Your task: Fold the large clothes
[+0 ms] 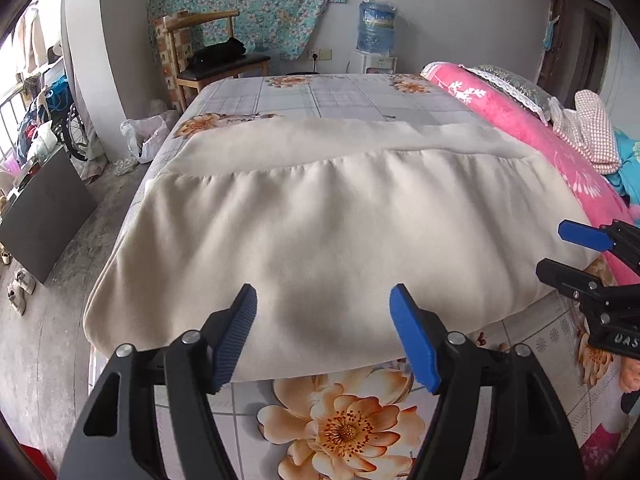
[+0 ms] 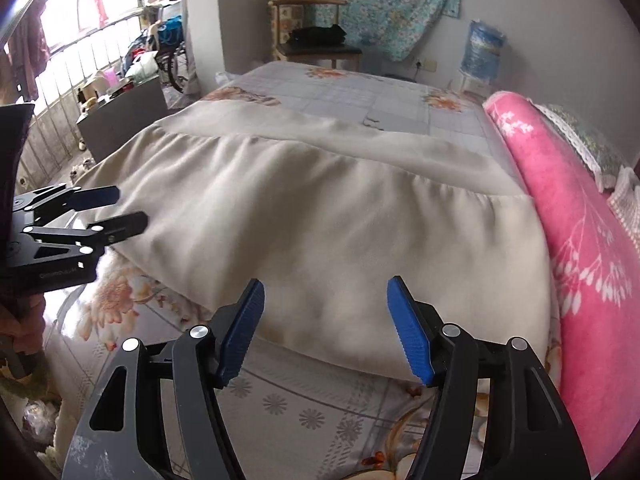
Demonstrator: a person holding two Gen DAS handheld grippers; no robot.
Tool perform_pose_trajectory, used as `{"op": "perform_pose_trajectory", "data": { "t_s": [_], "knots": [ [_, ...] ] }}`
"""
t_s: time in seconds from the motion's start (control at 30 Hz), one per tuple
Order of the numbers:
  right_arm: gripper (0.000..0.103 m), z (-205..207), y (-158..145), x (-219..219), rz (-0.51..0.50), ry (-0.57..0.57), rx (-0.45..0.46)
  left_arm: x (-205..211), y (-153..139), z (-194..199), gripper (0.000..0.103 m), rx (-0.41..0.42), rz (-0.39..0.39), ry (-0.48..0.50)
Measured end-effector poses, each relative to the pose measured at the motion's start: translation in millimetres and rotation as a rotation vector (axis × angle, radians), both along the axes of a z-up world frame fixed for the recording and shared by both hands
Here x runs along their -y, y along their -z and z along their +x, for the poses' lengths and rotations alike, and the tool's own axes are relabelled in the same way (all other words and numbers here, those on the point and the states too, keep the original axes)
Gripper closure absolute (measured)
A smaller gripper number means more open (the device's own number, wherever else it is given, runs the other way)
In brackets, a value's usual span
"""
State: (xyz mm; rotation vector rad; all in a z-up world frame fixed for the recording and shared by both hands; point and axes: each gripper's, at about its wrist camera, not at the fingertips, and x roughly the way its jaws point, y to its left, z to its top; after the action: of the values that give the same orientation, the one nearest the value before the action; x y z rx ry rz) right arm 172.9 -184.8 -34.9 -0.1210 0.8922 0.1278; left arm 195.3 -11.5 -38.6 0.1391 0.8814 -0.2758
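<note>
Now we hold the left gripper and right gripper spread and empty above the cream garment's near fold on the bed. Grabbing only one layer could drag the fold apart.

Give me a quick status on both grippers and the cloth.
Left gripper open, empty. Right gripper open, empty. Large cream fabric garment lies folded on the floral bedsheet. Nothing in the way.
</note>
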Motion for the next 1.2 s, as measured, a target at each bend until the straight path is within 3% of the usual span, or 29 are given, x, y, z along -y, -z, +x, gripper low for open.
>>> {"op": "perform_pose_trajectory", "data": {
  "t_s": [0.1, 0.17, 0.23, 0.33, 0.43, 0.5, 0.57, 0.7, 0.8, 0.93, 1.03, 1.2],
  "knots": [
    [0.039, 6, 24, -13, -0.074, -0.009, -0.041, 5, 10, 2, 0.030, -0.002, 0.018, -0.027],
    [0.039, 0, 20, -15, -0.097, -0.006, -0.041, 0, 4, 1, 0.030, -0.017, -0.007, -0.044],
    [0.038, -11, 9, -5, -0.059, 0.023, -0.025, -8, -6, -7, 0.030, 0.008, -0.040, -0.053],
    [0.034, -25, -3, 26, -0.039, 0.125, 0.017, -17, -8, -15, 0.024, 0.036, -0.031, -0.069],
    [0.033, -22, 15, 69, 0.015, 0.265, -0.058, -24, 14, -5, 0.023, -0.054, -0.017, -0.107],
    [0.033, -23, 20, 80, 0.065, 0.255, -0.069, -29, 11, -7, 0.022, -0.039, -0.059, -0.122],
    [0.033, -29, 10, 72, 0.031, 0.248, -0.064, -32, 5, -13, 0.022, -0.037, -0.073, -0.130],
    [0.026, -50, -10, 60, 0.067, 0.220, -0.021, -39, -14, -40, 0.022, 0.014, -0.130, -0.143],
    [0.018, -70, -21, 53, 0.122, 0.203, 0.004, -44, -29, -67, 0.015, 0.052, -0.162, -0.164],
    [0.013, -85, -35, 38, 0.136, 0.184, 0.023, -41, -48, -98, 0.006, 0.100, -0.136, -0.181],
    [0.008, -99, -45, 26, 0.119, 0.171, 0.055, -38, -62, -118, 0.006, 0.156, -0.116, -0.171],
    [0.008, -117, -59, 8, 0.060, 0.165, 0.097, -34, -82, -138, 0.006, 0.204, -0.105, -0.166]
  ]
}}
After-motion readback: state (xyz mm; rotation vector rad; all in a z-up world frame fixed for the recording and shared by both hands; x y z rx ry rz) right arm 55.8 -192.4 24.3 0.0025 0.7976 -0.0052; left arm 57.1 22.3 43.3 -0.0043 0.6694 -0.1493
